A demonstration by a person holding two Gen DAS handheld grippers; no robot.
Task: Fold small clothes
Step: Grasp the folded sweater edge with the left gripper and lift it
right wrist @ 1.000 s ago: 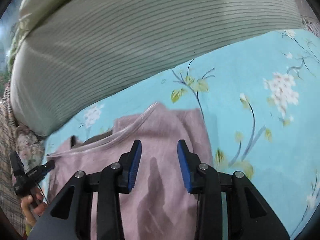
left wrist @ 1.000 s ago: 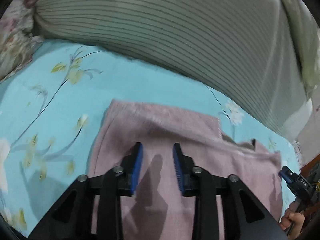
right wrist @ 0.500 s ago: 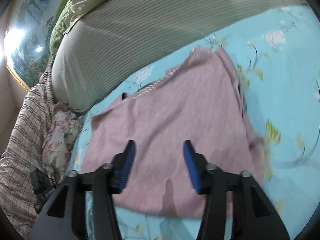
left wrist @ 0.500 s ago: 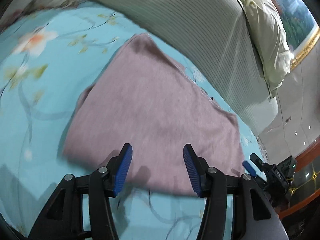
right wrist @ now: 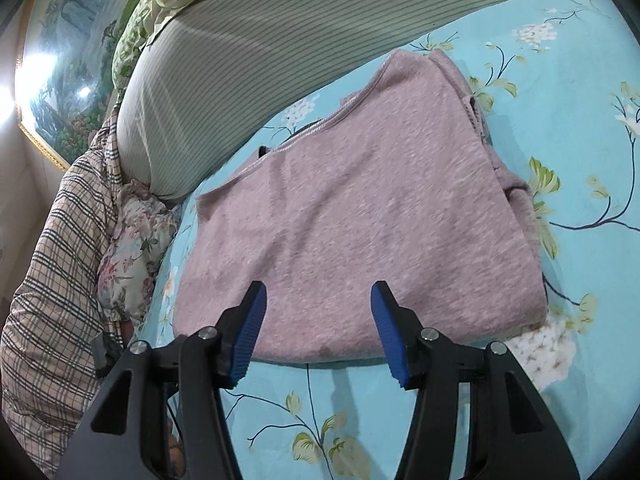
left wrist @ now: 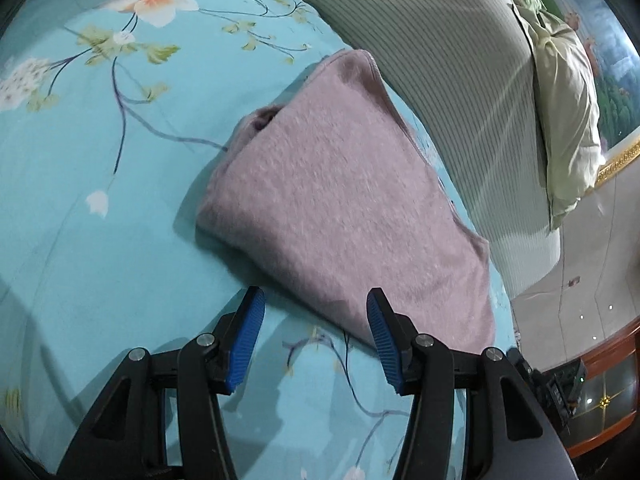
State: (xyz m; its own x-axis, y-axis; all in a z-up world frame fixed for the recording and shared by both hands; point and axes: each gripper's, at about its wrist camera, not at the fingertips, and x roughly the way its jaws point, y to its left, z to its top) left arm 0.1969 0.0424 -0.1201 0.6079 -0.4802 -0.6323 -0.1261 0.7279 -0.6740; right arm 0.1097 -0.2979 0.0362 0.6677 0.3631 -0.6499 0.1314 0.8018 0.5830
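Both tongs, left tongs (left wrist: 316,306) and right tongs (right wrist: 318,302), gape above the folded pink sweater (right wrist: 360,220)

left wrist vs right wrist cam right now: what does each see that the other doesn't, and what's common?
Left wrist only: a wooden cabinet edge at lower right, a peach flower print on the sheet, and the left gripper, open, empty.

Right wrist only: a plaid blanket, a small floral cushion beside it, and the right gripper, open, empty.

Both: the folded mauve knit garment lying flat on the turquoise floral bedsheet, the striped bolster behind it, and the framed landscape painting.
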